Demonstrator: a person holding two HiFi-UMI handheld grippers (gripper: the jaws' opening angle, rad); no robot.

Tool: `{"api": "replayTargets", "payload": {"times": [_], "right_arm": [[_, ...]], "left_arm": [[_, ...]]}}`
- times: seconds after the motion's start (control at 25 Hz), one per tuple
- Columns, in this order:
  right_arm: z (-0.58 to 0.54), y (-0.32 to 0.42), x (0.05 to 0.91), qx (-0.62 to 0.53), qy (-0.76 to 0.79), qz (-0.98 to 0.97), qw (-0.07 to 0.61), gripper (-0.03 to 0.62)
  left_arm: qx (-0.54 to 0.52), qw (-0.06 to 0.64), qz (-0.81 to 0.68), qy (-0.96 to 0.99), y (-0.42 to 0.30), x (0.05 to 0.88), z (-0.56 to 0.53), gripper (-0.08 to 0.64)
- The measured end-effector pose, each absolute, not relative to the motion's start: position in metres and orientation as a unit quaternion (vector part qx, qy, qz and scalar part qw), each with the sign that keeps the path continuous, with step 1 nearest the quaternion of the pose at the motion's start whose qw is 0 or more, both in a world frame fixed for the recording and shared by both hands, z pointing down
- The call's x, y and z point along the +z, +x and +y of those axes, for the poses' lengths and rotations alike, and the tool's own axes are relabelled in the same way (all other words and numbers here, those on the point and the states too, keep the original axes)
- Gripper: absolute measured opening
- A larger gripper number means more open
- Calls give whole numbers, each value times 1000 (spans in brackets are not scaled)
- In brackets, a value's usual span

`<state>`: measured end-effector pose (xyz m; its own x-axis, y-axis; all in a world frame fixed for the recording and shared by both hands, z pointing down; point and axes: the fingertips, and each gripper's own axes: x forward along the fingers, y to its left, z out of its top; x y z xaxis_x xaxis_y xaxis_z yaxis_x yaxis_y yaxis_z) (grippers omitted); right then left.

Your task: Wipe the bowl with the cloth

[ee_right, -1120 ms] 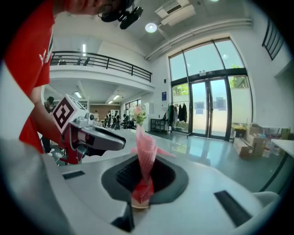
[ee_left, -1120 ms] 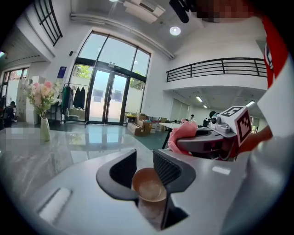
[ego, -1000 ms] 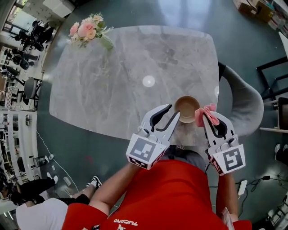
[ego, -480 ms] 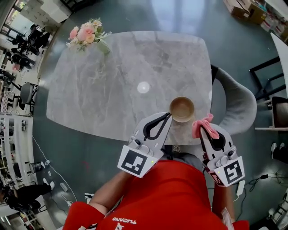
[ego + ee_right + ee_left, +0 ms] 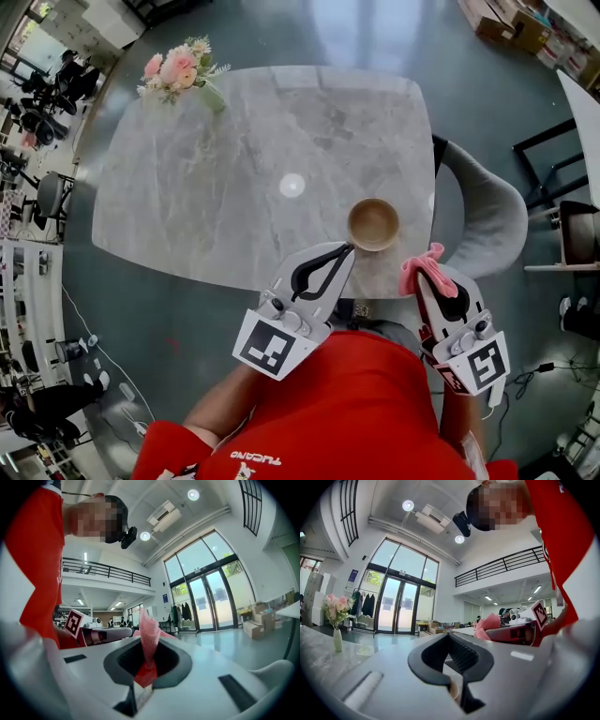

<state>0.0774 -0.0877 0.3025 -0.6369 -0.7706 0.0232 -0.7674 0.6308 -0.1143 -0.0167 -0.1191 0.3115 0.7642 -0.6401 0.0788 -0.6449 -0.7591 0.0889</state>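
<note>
Pinching the cloth (image 5: 149, 629) between jaws pressed tight on it, the right gripper (image 5: 149, 645) points level. The pink fabric bunches up past its tips, and a darker red fold shows in the opening behind them. From the head view, this bunch hangs over the near right edge of the table (image 5: 234, 169), close to the bowl (image 5: 373, 225) but apart from it.

The left gripper (image 5: 449, 637) has just been closing. Its jaws now meet at the tips, with nothing visible between the pads. Seen from above, those tips lie right at the bowl's near left rim; whether they touch it cannot be told.

The tan bowl stands upright on the grey marble top, near its front right corner. A vase of flowers (image 5: 178, 67) sits at the far left corner, and a grey chair (image 5: 487, 220) stands at the right side. The person's red shirt (image 5: 347, 412) fills the view below both grippers.
</note>
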Motion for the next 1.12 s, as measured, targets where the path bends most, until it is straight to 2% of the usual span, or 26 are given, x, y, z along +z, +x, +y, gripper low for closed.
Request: {"api": "replayTargets", "payload": {"times": [0.28,1.12], "right_arm": [[-75,66,289,-50,-402,913,41,21],[-61,56,295,-45,-392,918,38,21]], "left_arm": [[21,42,-327,944,-11,307,-109,6],[23,39,-328,944,-13,305,-98,6]]}}
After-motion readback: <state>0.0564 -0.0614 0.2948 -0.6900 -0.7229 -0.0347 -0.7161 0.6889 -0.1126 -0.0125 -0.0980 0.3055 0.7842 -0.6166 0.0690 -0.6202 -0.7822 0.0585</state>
